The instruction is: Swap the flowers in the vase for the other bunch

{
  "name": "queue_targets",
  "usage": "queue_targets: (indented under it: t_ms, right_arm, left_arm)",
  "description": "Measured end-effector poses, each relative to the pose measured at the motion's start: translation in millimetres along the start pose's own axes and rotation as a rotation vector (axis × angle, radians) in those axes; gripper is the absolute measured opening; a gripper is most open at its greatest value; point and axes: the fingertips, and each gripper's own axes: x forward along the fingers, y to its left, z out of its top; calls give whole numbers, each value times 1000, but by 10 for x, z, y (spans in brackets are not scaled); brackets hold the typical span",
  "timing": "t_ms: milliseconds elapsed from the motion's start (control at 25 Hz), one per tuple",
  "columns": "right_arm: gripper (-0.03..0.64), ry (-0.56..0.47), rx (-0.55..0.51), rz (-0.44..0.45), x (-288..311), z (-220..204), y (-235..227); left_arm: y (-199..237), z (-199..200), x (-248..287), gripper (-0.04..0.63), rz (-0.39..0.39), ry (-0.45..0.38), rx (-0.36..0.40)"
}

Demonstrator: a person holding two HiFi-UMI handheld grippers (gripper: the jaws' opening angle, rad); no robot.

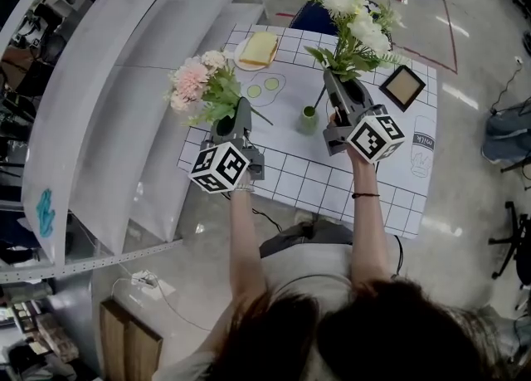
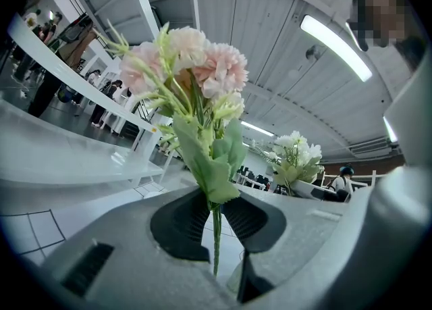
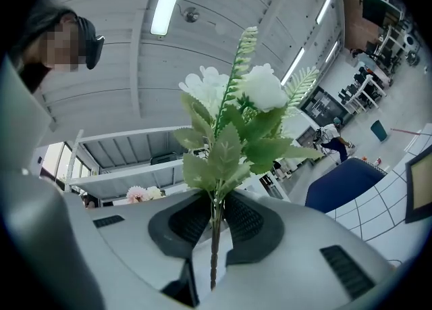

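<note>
My left gripper [image 1: 241, 107] [image 2: 216, 211] is shut on the thin stem of a pink flower bunch [image 1: 196, 82] [image 2: 192, 72], held over the table's left side. The right gripper [image 1: 336, 82] [image 3: 216, 217] is shut on the stem of a white flower bunch [image 1: 358, 26] [image 3: 236, 119] with green leaves. A small green vase [image 1: 309, 119] stands on the table between the two grippers. The white bunch's stem end points down at the vase's mouth; I cannot tell whether it is inside. In the left gripper view the white bunch [image 2: 295, 157] shows in the distance.
The table [image 1: 290, 180] has a white grid-pattern cloth. A plate with a sandwich [image 1: 258, 49] sits at the back, a dark picture frame [image 1: 403, 87] at the right. Curved white shelves [image 1: 108, 97] run along the left. A blue chair [image 1: 311, 18] stands behind the table.
</note>
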Motion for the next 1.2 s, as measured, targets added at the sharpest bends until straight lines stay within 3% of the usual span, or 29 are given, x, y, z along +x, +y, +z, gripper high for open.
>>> queue_targets:
  t_ms: [1200]
  right_arm:
    - [58, 119, -121, -18, -4, -536, 16]
  left_arm:
    - [45, -107, 65, 67, -75, 54, -4]
